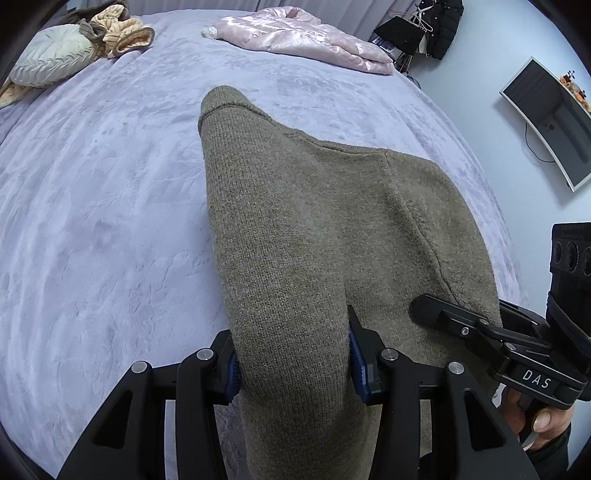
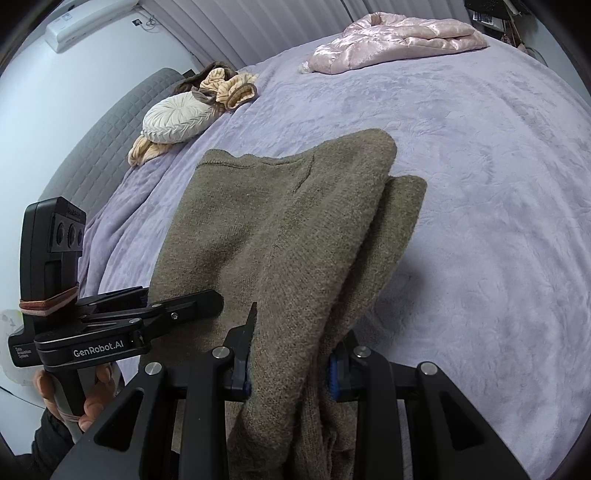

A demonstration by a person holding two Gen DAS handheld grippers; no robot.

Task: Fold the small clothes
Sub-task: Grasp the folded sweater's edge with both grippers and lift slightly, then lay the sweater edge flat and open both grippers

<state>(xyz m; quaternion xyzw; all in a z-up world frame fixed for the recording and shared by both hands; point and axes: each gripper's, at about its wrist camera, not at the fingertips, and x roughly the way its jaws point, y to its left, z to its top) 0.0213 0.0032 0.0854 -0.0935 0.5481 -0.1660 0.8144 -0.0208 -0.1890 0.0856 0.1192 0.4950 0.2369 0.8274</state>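
Note:
An olive-brown knit sweater (image 1: 317,221) is stretched over the lilac bed cover, its far end resting on the bed. My left gripper (image 1: 293,363) is shut on the near edge of the sweater, the knit bunched between its blue pads. My right gripper (image 2: 290,369) is shut on the same near edge further right, with folded layers (image 2: 288,229) hanging through its jaws. The right gripper also shows in the left wrist view (image 1: 480,328) at the sweater's right edge. The left gripper shows in the right wrist view (image 2: 147,317) at the sweater's left edge.
The lilac bed cover (image 1: 110,206) spreads wide to the left and far side. A pink satin quilted jacket (image 1: 306,37) lies at the far edge. A round cream cushion (image 1: 51,55) and peach and brown clothes (image 1: 122,33) lie at the far left. A monitor (image 1: 554,122) hangs on the right wall.

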